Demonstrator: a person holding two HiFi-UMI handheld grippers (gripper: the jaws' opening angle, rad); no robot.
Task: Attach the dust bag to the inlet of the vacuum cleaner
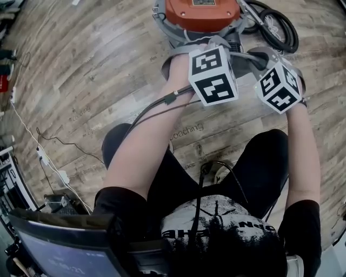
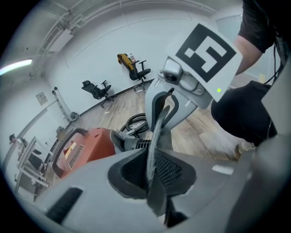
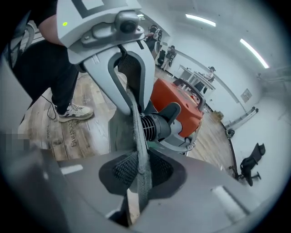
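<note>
The grey fabric dust bag hangs stretched between my two grippers, just in front of the orange vacuum cleaner. My left gripper is shut on one edge of the bag. Facing it, my right gripper is shut on the opposite edge of the bag. The vacuum's black ribbed inlet points toward the bag, close behind it, and touch cannot be judged. In the head view the marker cubes hide both sets of jaws.
A black hose coil lies right of the vacuum. Cables trail over the wooden floor at left. A dark screen sits at bottom left. Office chairs stand by the far wall. The person's shoe is near the bag.
</note>
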